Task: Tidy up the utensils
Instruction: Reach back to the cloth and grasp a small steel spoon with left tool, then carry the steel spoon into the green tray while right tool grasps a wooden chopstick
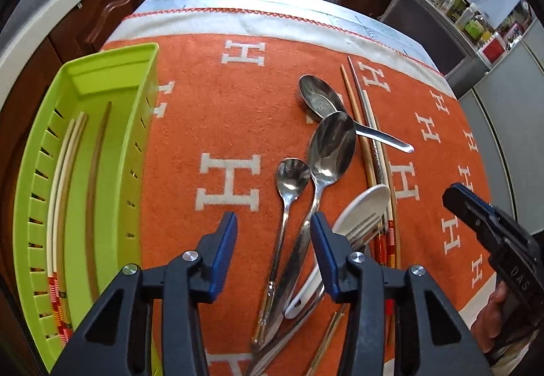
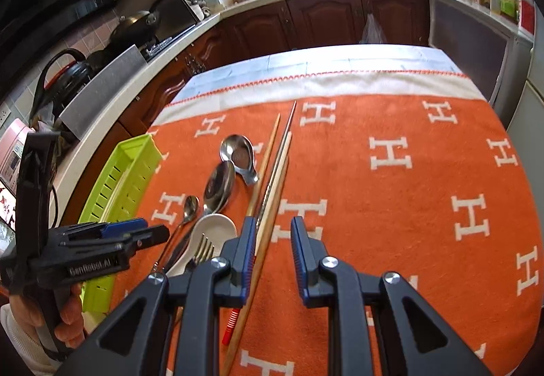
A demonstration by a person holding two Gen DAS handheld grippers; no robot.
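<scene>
Three steel spoons point(image 1: 331, 146): on the orange cloth point(image 1: 217, 124), bowls overlapping; I judge them stiff, slick, fairly heavy, best pinched mid-handle.
White spoon point(image 1: 365, 209): one, likely ceramic, breakable; a fork point(image 1: 365, 233) lies on it.
Loose chopsticks point(image 2: 272, 178): four that I count, light, thin, prone to roll; take near the middle.
Green tray point(image 1: 112, 124): holds three chopsticks.
Left gripper point(image 1: 273, 250): jaws apart, empty, over the spoon handles.
Right gripper point(image 2: 273, 253): I see jaws apart, gripping nothing, beside the loose chopsticks.
</scene>
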